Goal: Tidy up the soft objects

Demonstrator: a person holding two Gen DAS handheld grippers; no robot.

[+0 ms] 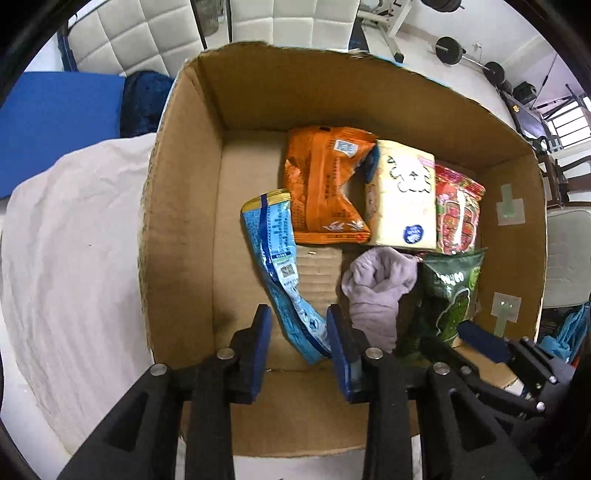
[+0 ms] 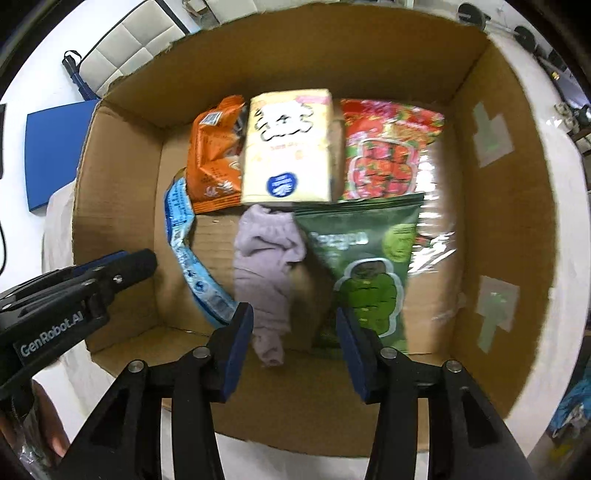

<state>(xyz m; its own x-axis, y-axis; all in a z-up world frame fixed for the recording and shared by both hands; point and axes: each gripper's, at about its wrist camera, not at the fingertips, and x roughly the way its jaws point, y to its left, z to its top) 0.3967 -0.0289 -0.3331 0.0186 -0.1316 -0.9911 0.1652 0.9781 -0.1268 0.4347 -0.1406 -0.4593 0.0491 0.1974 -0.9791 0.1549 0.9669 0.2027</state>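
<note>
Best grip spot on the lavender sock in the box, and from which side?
Probably the narrow near end of the lavender sock, from above with the right gripper, jaws across its width. That end lies on bare cardboard; the bunched far end crowds the green snack bag and cream tissue pack.

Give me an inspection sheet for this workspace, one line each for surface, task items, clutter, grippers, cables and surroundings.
Surface: cardboard box open at the top, standing on a white cloth.
Job's things: in the box, orange packet, cream tissue pack and red packet in a back row; blue packet, lilac cloth and green packet nearer.
Clutter: nothing seen.
Grippers: left gripper open, jaws either side of the blue packet's near end; right gripper open above the lilac cloth, holding nothing.
Cables: nothing seen.
Surroundings: blue mat, white quilted chairs, barbell weights.
</note>
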